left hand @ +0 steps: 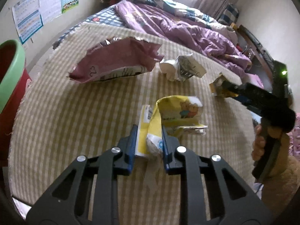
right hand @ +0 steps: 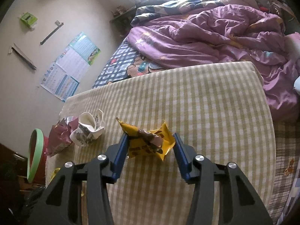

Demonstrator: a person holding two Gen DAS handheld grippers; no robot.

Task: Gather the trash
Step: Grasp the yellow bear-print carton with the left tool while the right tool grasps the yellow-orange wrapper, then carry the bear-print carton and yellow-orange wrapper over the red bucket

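My left gripper point(left hand: 148, 131) is shut on a yellow and white bear-print wrapper point(left hand: 178, 112) lying on the checked mat point(left hand: 75, 121). My right gripper point(right hand: 151, 137) stands around a gold and brown snack wrapper point(right hand: 150, 142); its fingers touch the wrapper's sides, and whether it grips is unclear. In the left wrist view the right gripper point(left hand: 225, 86) sits at that gold wrapper point(left hand: 217, 86). A torn maroon bag point(left hand: 116, 61) and a crumpled white carton point(left hand: 183, 67) lie farther back; both show in the right wrist view, the bag point(right hand: 60, 136) and carton point(right hand: 88, 129).
A red bin with a green rim point(left hand: 11, 71) stands left of the mat, also in the right wrist view point(right hand: 35, 153). A purple quilt point(left hand: 183, 28) is bunched on the bed behind. Posters point(left hand: 37, 9) hang on the wall.
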